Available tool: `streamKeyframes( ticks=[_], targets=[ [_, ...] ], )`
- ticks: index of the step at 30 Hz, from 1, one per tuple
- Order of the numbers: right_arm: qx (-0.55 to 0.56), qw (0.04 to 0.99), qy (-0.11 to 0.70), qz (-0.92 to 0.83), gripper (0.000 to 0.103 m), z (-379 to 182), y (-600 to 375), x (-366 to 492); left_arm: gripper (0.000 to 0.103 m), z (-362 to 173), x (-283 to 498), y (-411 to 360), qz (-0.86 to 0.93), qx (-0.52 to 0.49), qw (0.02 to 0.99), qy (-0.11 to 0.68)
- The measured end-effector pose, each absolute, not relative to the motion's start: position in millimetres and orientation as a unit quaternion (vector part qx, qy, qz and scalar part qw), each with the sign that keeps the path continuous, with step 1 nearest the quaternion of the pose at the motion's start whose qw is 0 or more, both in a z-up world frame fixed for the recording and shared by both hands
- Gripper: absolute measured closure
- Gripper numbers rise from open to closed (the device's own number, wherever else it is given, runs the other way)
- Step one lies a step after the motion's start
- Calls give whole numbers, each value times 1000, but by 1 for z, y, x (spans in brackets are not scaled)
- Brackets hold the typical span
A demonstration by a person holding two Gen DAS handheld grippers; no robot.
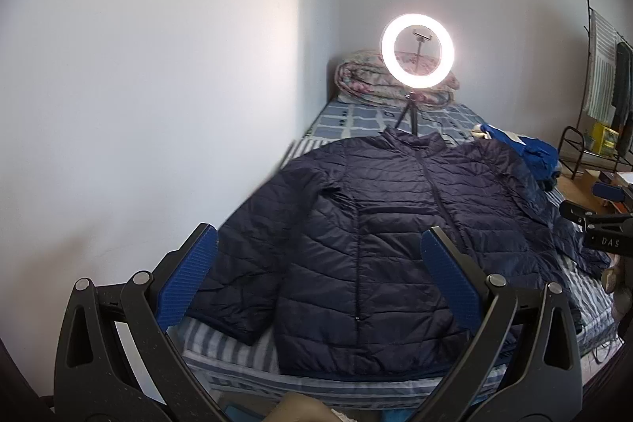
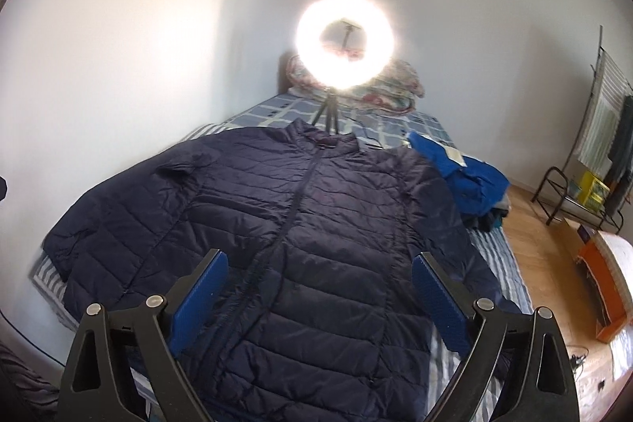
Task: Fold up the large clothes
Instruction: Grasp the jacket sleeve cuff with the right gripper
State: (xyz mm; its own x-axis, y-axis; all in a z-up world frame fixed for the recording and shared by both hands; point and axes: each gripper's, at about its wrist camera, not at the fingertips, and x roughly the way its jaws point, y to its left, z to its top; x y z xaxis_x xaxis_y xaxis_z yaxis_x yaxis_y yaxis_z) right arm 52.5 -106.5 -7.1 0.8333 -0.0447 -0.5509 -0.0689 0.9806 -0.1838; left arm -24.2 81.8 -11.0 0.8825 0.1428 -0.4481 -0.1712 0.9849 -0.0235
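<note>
A dark navy quilted puffer jacket (image 1: 379, 224) (image 2: 300, 224) lies flat and zipped on the bed, collar towards the far wall, both sleeves spread out to the sides. My left gripper (image 1: 320, 236) hovers open above the jacket's lower left part, with nothing between its blue pads (image 1: 190, 279). My right gripper (image 2: 320, 263) is also open, held above the hem near the zip, blue pads (image 2: 439, 299) wide apart and bare. In the left wrist view, part of the right gripper's black body (image 1: 597, 228) shows at the right edge.
The bed (image 1: 233, 347) has a striped and checked blue sheet. A lit ring light on a tripod (image 1: 417, 52) (image 2: 346, 38) stands behind the collar, before a rolled floral quilt (image 1: 368, 78). Blue clothes (image 2: 463, 173) lie right of the jacket. White wall at left; drying rack (image 2: 601, 129) and orange box (image 2: 601, 283) at right.
</note>
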Motion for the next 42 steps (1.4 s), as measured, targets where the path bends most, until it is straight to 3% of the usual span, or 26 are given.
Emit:
streamKeyframes(
  ticks=[11, 13, 17, 22, 27, 42],
  targets=[
    [-112, 943, 272, 155, 9, -11, -56, 84, 0, -50, -53, 95, 62, -41, 961, 267],
    [-131, 938, 270, 175, 13, -13, -39, 92, 0, -58, -58, 100, 60, -56, 958, 274],
    [-143, 909, 308, 243, 30, -22, 4, 119, 0, -65, -64, 105, 68, -64, 958, 272],
    [-168, 868, 336, 324, 37, -40, 62, 127, 0, -73, -76, 107, 63, -64, 958, 271],
    [-216, 812, 360, 405, 52, -75, 135, 122, 4, -81, -85, 105, 54, -58, 956, 282],
    [-313, 686, 433, 495, 60, -174, 265, 129, 4, -85, -100, 108, 54, -42, 959, 275]
  ],
)
